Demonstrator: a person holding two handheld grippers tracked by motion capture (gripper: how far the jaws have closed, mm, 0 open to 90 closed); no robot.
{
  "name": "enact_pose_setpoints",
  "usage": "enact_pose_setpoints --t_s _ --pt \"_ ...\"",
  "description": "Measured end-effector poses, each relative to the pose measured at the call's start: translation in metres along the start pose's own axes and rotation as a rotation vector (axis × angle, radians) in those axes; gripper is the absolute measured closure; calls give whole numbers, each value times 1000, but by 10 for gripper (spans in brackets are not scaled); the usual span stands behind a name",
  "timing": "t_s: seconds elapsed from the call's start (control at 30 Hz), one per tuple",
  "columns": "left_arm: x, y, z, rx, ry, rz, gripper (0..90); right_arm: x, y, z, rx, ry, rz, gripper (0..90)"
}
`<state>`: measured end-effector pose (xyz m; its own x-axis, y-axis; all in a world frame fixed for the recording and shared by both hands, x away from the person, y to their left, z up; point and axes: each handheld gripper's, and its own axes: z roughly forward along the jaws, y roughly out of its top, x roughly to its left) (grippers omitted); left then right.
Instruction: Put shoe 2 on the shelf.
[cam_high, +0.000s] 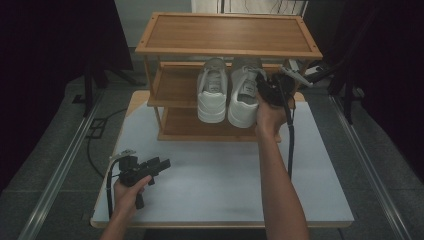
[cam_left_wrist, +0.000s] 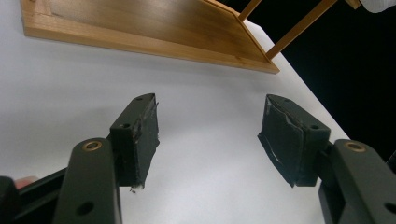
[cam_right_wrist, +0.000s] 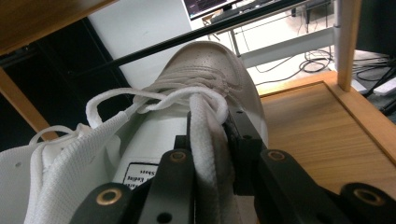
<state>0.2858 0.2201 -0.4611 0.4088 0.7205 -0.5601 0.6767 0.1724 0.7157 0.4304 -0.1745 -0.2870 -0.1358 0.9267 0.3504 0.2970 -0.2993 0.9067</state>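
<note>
Two white sneakers stand side by side on the middle shelf (cam_high: 175, 87) of a wooden shoe rack (cam_high: 227, 32), toes pointing away from me. My right gripper (cam_high: 265, 87) is at the right sneaker (cam_high: 242, 97). In the right gripper view the right gripper (cam_right_wrist: 211, 122) has one jaw inside the sneaker (cam_right_wrist: 210, 60) and one outside, shut on its laced side wall. The left sneaker (cam_high: 212, 92) stands free. My left gripper (cam_high: 162, 164) lies low over the white table (cam_high: 215, 185) at the front left. It is open (cam_left_wrist: 210, 135), with nothing between its pads.
The rack stands at the back of the table, with its bottom shelf (cam_left_wrist: 140, 23) just ahead of the left gripper. The right gripper's cable (cam_high: 291, 145) hangs down over the table. Dark stands and floor rails flank the table. Bare shelf wood (cam_right_wrist: 317, 135) lies right of the held sneaker.
</note>
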Motion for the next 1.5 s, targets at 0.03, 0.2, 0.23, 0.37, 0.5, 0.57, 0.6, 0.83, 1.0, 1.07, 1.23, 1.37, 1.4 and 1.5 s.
enact_pose_setpoints --t_s 0.03,0.2,0.23,0.37,0.5,0.57,0.6,0.83,1.0,1.07,1.23,1.37,1.4,1.5 --pt "0 0 0 0 0 0 366 0 0 1 1 3 -6 796" --pt "0 0 0 -1 1 2 366 1 0 4 11 19 -2 761" --pt "0 0 0 -2 1 2 366 1 0 4 12 19 -3 757" --pt "1 0 -1 0 0 4 365 0 0 7 12 24 15 731" --pt "1 0 -2 1 1 5 366 -1 1 11 19 47 29 707" --pt "1 0 -1 1 1 5 366 -2 1 12 21 53 33 697" --pt "1 0 -1 1 1 5 365 -4 2 14 26 70 54 682" --pt "0 0 -1 2 3 6 366 -10 4 17 42 113 72 616" --pt "2 0 -3 -3 6 3 365 -11 5 20 41 139 76 545" --pt "2 0 -4 -3 10 0 366 -10 6 21 35 148 79 536" --pt "3 -1 -6 -7 11 -1 365 -11 8 21 7 191 102 525" --pt "3 -1 -6 -7 11 0 365 -10 9 18 11 202 83 524" --pt "2 -1 -6 -7 10 0 365 -12 9 17 8 206 92 518" --pt "1 -1 -5 -5 10 3 365 -17 9 12 2 210 91 507"
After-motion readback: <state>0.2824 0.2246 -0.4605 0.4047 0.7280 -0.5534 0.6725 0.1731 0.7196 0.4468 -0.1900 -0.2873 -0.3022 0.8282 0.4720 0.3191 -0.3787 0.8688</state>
